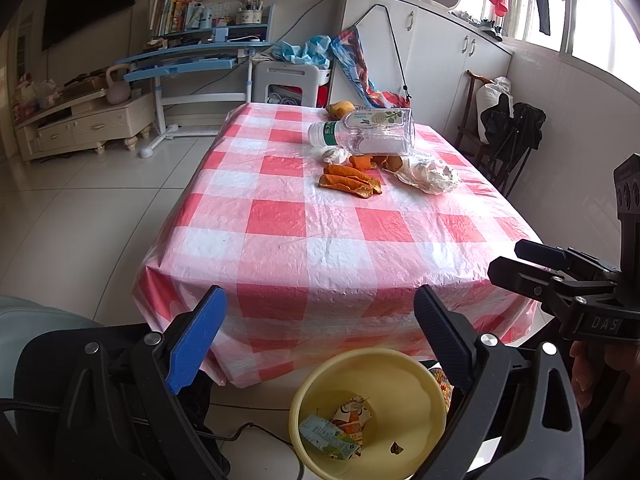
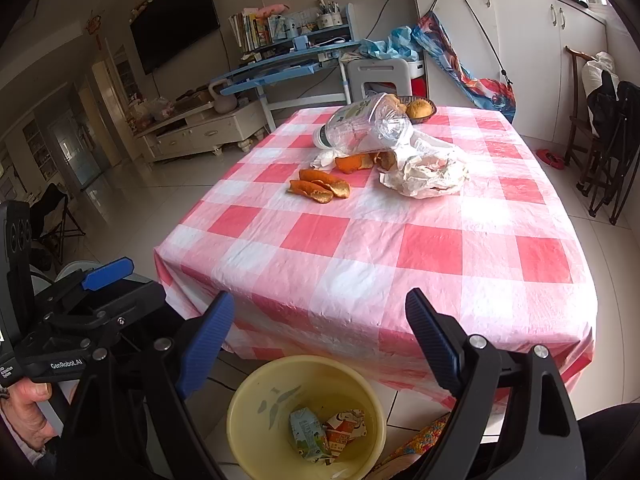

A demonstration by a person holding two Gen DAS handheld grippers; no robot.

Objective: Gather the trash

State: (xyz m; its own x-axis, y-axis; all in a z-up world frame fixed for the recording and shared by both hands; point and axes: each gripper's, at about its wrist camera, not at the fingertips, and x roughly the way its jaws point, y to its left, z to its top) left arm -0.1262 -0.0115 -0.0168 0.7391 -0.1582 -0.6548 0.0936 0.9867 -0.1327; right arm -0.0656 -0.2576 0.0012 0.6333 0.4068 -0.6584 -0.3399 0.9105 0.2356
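Two flattened cartons [image 2: 326, 434] already lie in the yellow bin [image 2: 240, 408] below the table's near edge. Left gripper [image 1: 320, 336] and right gripper [image 2: 320, 344] are held wide, empty. Orange peels [image 2: 320, 187], bottle [image 2: 366, 126], crumpled paper [image 2: 430, 176] remain toward the far edge; a reach there is judged next.

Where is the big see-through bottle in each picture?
Left wrist view: the clear plastic bottle lies on its side at the table's far end, right of centre.
Right wrist view: the same bottle lies at the far end, centre top.
Shared landmark: the orange peels just in front of it.
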